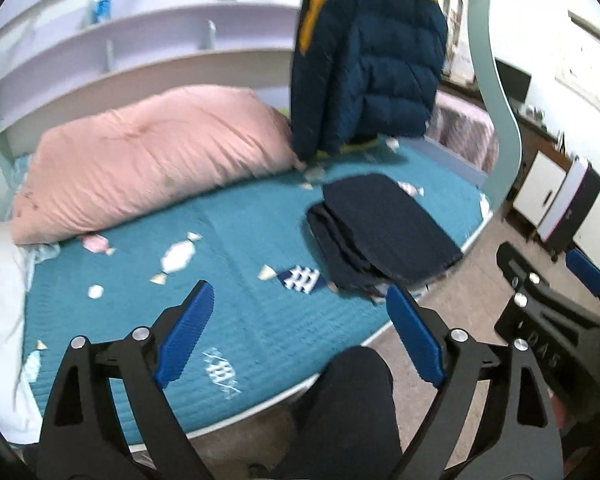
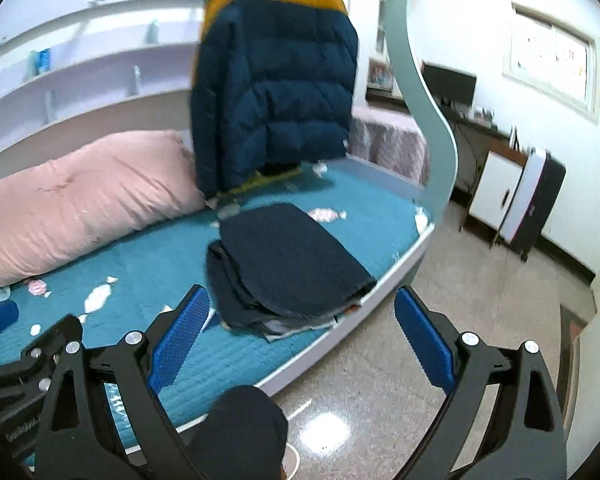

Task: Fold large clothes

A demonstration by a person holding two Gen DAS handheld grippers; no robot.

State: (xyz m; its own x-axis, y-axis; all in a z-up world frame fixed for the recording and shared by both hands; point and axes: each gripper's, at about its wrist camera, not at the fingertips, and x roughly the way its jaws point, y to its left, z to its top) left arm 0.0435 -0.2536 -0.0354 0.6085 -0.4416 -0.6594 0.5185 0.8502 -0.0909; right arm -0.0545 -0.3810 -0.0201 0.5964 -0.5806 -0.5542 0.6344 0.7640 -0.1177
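Observation:
A folded dark navy garment [image 1: 380, 228] [image 2: 288, 256] lies flat on the teal bedspread [image 1: 240, 280] near the bed's front edge, with layered edges showing at its near side. My left gripper [image 1: 300, 296] hangs open above the bedspread, just short of the garment, with nothing between its blue pads. My right gripper [image 2: 302, 296] is open too, above the garment's near edge and the floor beyond, holding nothing. Neither gripper touches the cloth.
A navy and yellow puffer jacket [image 1: 372, 64] [image 2: 276, 92] hangs down behind the garment. A pink duvet [image 1: 148, 156] is bunched at the back left. A curved bed post [image 2: 424, 92] rises on the right. A person's dark-trousered knee [image 2: 240, 424] is below the grippers. A white cabinet [image 2: 496, 192] stands across the floor.

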